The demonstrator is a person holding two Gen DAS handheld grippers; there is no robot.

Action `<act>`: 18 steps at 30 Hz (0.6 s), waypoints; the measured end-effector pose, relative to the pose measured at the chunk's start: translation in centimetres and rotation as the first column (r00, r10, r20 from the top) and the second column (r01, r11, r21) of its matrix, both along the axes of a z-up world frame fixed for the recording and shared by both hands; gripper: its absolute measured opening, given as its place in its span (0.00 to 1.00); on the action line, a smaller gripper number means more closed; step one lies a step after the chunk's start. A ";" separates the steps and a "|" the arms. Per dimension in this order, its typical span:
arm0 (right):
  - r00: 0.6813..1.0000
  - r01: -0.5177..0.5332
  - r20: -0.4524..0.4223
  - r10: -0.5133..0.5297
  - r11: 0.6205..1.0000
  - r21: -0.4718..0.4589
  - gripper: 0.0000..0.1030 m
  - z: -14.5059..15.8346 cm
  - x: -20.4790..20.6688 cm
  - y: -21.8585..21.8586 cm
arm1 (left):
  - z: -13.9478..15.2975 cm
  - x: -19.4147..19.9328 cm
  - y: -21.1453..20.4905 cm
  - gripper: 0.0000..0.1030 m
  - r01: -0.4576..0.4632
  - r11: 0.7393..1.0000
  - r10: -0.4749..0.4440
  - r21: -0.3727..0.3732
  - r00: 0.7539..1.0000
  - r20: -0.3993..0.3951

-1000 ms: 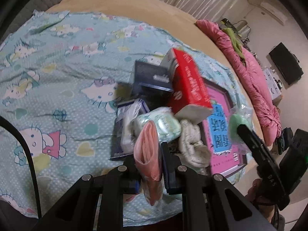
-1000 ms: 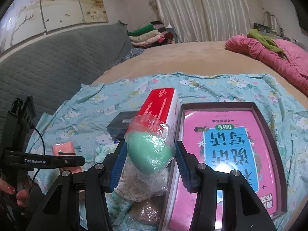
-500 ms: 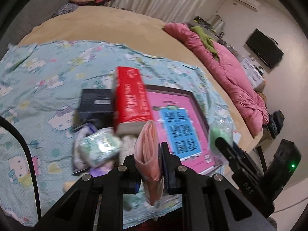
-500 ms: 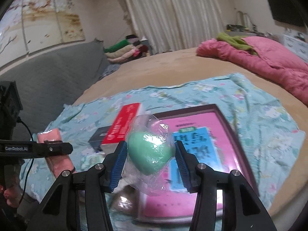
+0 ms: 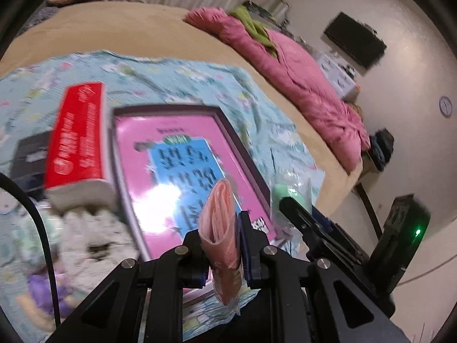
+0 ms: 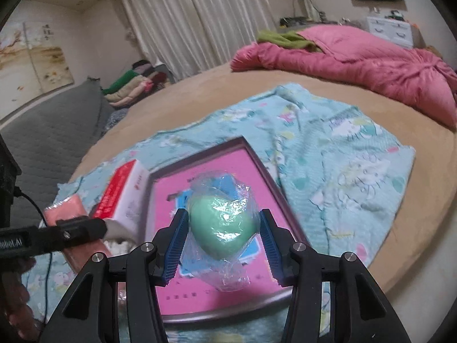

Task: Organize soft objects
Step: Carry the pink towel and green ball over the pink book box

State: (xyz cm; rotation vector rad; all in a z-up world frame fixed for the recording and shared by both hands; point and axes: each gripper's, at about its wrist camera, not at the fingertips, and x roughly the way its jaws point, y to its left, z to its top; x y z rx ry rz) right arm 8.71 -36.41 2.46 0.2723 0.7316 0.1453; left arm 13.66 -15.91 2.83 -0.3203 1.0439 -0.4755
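Observation:
My left gripper (image 5: 221, 238) is shut on a folded pink cloth in clear wrap (image 5: 220, 228), held upright above the near edge of the bed. That pink cloth (image 6: 67, 214) also shows at the left of the right wrist view. Between the blue pads of my right gripper (image 6: 222, 238) sits a green soft ball in clear plastic (image 6: 221, 228), gripped on both sides. It hangs over a pink box with a dark frame (image 6: 171, 271). The same pink box (image 5: 137, 154) lies below my left gripper, with the right gripper (image 5: 297, 214) to its right.
A red and white box (image 5: 77, 137) leans beside the pink box on a light blue cartoon blanket (image 6: 342, 154). White and purple soft items (image 5: 85, 237) lie at the lower left. A pink quilt (image 6: 357, 60) is bunched at the far side of the tan bed.
Both grippers have swung to the right across the bed, each keeping its hold. The pile of boxes has slid left in both views, and the pink box now lies under the grippers.

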 end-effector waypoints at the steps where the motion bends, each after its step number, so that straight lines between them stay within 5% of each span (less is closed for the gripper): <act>1: 1.000 0.006 -0.013 -0.006 1.000 -0.016 0.51 -0.3 0.1 -0.1 | -0.5 0.2 -0.5 0.18 0.016 1.000 -0.015 0.002 1.000 -0.006; 18: 0.988 -0.020 -0.157 0.005 0.995 -0.094 0.51 -4.4 1.7 0.5 | -6.8 1.7 -3.2 0.18 0.098 0.992 -0.093 0.074 0.994 -0.062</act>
